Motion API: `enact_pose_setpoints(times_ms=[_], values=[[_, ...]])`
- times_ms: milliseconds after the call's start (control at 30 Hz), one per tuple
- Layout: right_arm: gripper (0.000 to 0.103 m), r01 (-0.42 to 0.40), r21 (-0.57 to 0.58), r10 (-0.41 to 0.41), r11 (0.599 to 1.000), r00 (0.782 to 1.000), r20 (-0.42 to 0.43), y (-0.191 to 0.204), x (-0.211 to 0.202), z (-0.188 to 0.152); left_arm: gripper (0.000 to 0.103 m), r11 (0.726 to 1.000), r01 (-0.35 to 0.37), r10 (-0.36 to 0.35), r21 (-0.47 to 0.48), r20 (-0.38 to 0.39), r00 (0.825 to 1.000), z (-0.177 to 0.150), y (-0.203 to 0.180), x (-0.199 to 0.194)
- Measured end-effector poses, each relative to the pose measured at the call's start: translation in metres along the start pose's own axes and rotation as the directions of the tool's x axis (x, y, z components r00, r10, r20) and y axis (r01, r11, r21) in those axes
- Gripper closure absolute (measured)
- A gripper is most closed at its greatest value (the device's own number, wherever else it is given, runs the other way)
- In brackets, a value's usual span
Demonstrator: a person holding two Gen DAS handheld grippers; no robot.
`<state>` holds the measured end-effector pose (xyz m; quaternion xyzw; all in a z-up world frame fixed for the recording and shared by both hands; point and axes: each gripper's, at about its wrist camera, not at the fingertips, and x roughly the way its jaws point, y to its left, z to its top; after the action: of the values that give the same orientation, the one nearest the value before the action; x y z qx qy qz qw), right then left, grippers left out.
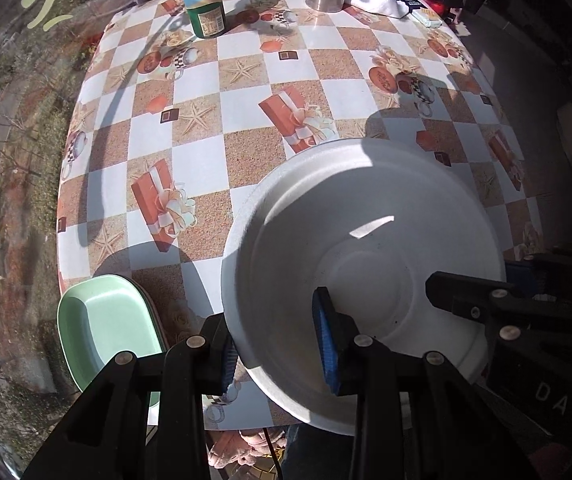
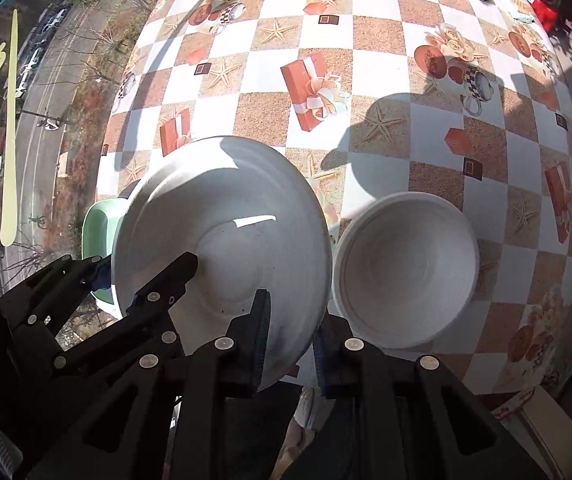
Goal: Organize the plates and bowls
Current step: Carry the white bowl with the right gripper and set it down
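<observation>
Green dish [image 1: 101,328] beside gripper-held white plate [image 1: 366,248]

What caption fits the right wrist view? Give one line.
Both grippers straddle the rim of a white plate beside a white bowl on a checkered tablecloth.

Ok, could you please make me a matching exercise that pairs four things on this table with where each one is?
Things:
1. large white plate
2. small white bowl
3. green dish
4. green-capped bottle

Places:
A. upright at the far side of the table
B. at the table's near left corner
C. just right of the large plate
D. left gripper astride its rim

Pairs: 1-D, 2-C, 3-B, 4-A
</observation>
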<state>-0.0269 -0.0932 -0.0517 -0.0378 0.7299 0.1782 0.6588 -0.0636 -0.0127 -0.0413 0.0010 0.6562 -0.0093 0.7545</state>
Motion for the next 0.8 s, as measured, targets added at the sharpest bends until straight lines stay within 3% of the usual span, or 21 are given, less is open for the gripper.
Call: enact_pose_setpoints(times_ms=[800], values=[[0.081,-0.053,0.200,0.048,0.978,0.998,0.029,-0.096,-0.018,-0.023,0.065,0.982,0.014,-0.005,0.190,-0.049,0.999,0.026,-0.090,0.016]])
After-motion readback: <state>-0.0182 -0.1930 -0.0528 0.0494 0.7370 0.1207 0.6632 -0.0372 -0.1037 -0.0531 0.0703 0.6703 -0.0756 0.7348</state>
